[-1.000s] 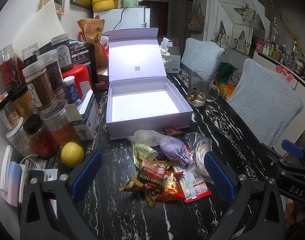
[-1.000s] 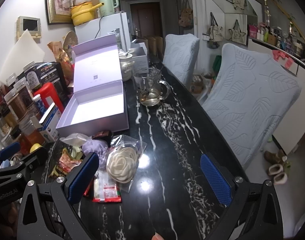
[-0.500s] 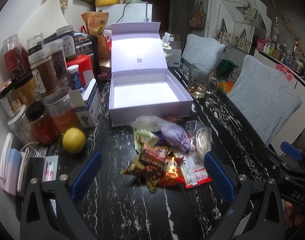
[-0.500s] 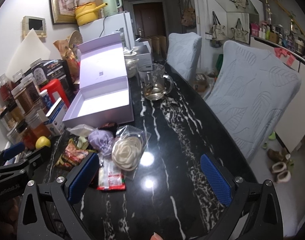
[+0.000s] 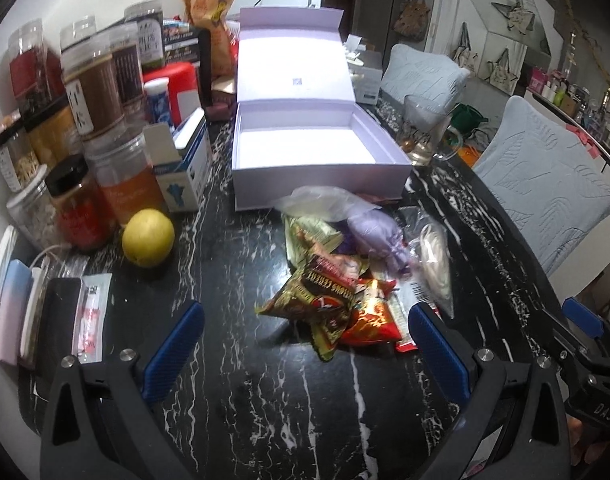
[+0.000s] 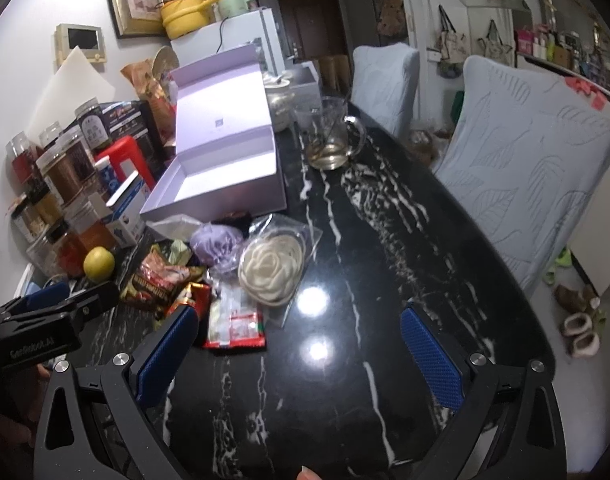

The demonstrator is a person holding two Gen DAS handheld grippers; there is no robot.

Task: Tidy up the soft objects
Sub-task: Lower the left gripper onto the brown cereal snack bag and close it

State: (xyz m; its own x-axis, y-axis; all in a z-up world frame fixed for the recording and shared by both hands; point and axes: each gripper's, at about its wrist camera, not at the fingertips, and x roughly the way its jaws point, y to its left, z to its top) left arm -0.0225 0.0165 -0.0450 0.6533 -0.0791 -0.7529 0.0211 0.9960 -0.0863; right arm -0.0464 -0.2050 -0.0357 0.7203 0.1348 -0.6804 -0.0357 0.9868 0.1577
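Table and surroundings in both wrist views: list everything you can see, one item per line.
Gift box: one, lilac, open and empty, mid-table.
Snack packets: several, red and gold, piled before the box.
Purple pouch: one, in the pile.
Cream rose: one, bagged in clear plastic, right of the pile.
Lemon: one, yellow, left of the pile.
Jars: many, left edge.
Glass mug: one, clear, right of the box.
Chairs: two, pale blue covers, right side.
Left gripper: open, before the pile.
Right gripper: open, above bare table.
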